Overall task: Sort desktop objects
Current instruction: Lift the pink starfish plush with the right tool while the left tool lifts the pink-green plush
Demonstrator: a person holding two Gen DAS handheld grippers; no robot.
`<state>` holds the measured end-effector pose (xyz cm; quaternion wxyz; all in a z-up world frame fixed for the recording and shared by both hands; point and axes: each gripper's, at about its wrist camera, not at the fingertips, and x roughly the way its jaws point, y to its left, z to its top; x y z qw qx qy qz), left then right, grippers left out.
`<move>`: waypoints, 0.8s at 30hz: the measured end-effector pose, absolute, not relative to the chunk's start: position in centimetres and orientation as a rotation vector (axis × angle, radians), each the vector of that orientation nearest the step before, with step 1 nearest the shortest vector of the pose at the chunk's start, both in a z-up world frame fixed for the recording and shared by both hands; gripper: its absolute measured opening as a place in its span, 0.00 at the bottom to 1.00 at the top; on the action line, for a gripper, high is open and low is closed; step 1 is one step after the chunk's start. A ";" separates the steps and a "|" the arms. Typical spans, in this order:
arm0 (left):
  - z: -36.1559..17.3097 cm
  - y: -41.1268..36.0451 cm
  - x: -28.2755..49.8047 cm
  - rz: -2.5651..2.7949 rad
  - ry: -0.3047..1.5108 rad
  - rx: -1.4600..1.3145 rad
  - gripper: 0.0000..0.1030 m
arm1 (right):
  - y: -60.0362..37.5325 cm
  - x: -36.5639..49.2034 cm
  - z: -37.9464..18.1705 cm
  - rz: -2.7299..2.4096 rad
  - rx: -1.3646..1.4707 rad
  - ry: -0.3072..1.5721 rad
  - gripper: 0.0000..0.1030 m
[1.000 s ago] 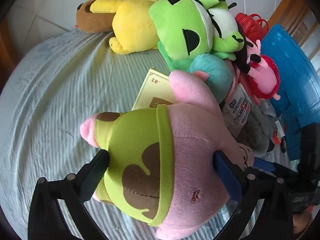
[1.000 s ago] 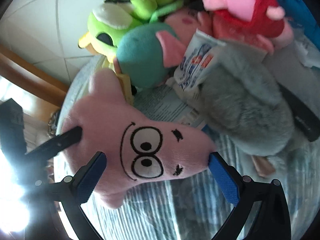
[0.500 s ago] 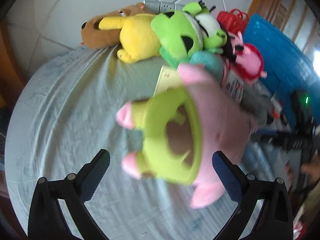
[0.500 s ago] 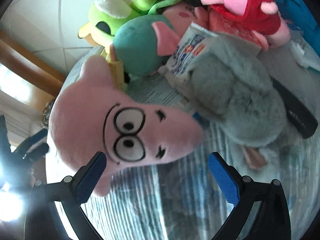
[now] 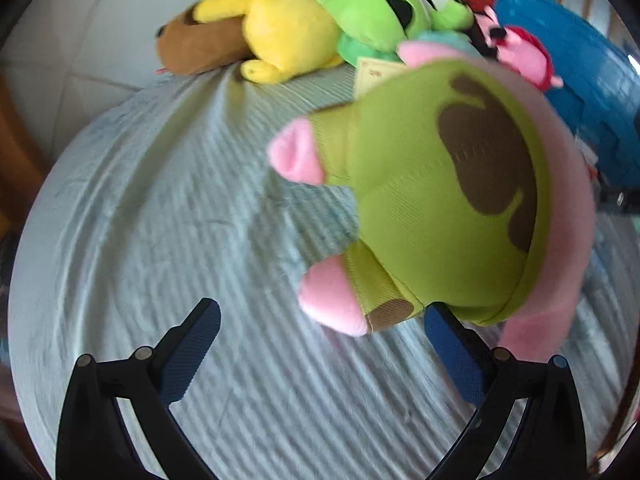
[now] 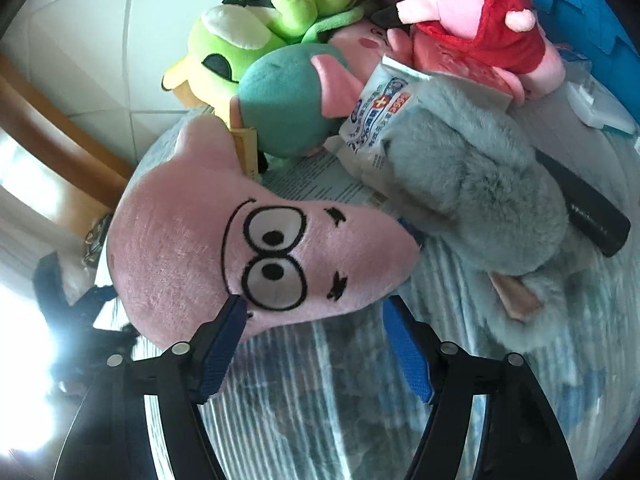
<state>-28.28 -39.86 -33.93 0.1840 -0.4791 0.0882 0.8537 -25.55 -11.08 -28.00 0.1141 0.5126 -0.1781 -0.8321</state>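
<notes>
A pink star plush with green shorts (image 5: pixel 440 200) is off the grey-blue cloth, to the right of and beyond my left gripper (image 5: pixel 320 344), which is open and empty. In the right wrist view its face with two round eyes (image 6: pixel 264 252) fills the centre. My right gripper (image 6: pixel 316 340) has closed in on the plush's lower edge, its blue pads (image 6: pixel 224 344) pressing the pink fabric.
A pile of plush toys lies at the back: a yellow and brown one (image 5: pixel 276 28), a green frog (image 5: pixel 372 8), a teal ball (image 6: pixel 280 112), a pink pig in red (image 6: pixel 472 28), a grey furry one (image 6: pixel 480 184). A blue crate (image 5: pixel 580 80) stands at right. A black remote (image 6: pixel 592 216) lies by the grey plush.
My left gripper opened and let go of the star plush, then drew back. My right gripper narrowed onto the plush, which rose and shifted right in the left view.
</notes>
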 end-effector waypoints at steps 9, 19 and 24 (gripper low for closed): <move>-36.5 -37.1 -30.3 2.438 0.219 -1.390 0.29 | -10.1 -27.0 -29.6 -2.424 1.402 -0.676 0.82; -37.6 -36.0 -31.9 2.545 0.188 -1.340 0.27 | -9.5 -30.7 -31.2 -2.365 1.305 -0.796 1.00; -37.3 -36.8 -33.0 2.597 0.142 -1.338 0.26 | -11.1 -30.3 -28.8 -2.397 1.309 -0.648 0.65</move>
